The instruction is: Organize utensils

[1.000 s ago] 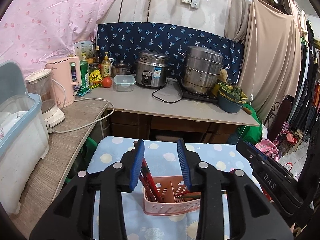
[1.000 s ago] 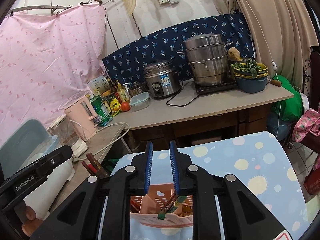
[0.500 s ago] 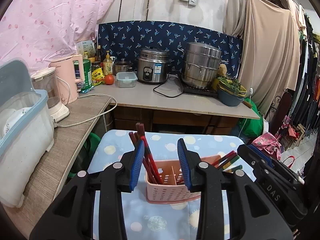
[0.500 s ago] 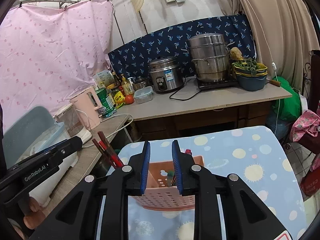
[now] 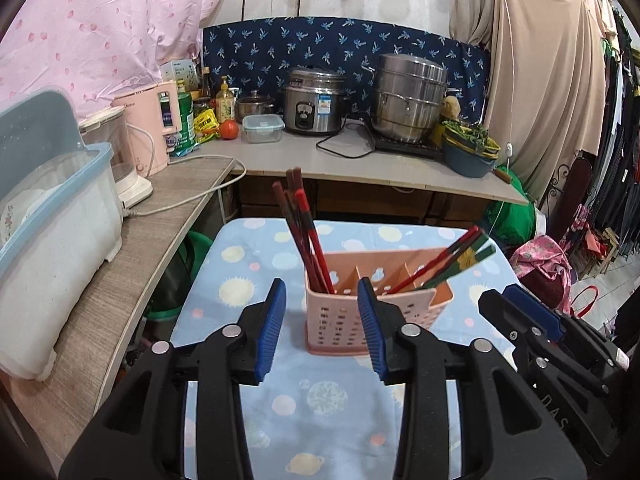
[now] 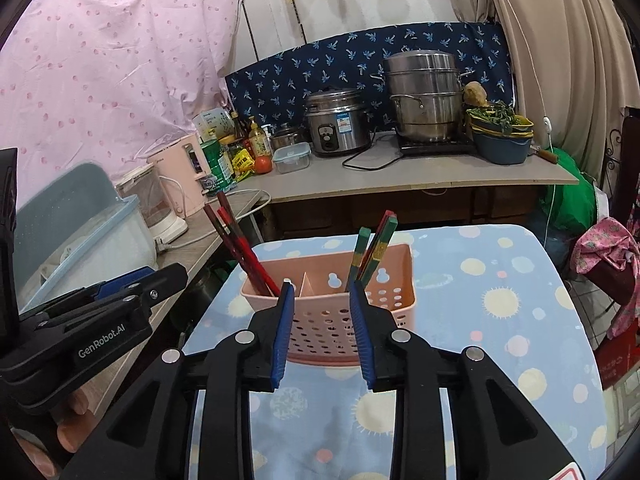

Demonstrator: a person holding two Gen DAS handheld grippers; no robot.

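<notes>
A pink perforated utensil basket [image 5: 344, 320] stands on the blue dotted tablecloth [image 5: 256, 280]; it also shows in the right wrist view [image 6: 320, 320]. Red and dark chopsticks [image 5: 306, 236] lean in its left compartment, also seen from the right wrist [image 6: 240, 244]. Green and red chopsticks [image 5: 460, 260] lean in its right compartment, also seen from the right wrist [image 6: 372, 248]. My left gripper [image 5: 322, 324] is open and empty, just in front of the basket. My right gripper [image 6: 322, 328] is open and empty, also in front of the basket. Each gripper shows at the edge of the other's view.
A wooden counter [image 5: 160, 216] on the left carries a blue-lidded plastic bin [image 5: 52, 216] and a pink kettle [image 5: 148, 128]. The back counter [image 5: 360, 160] holds a rice cooker [image 5: 314, 100], a steel steamer [image 5: 410, 96] and a bowl of greens [image 5: 470, 148]. Clothes hang at right.
Both grippers have pulled back and up from the basket, which now shows whole with both chopstick bundles standing in it. The jaws of both have opened wider.
</notes>
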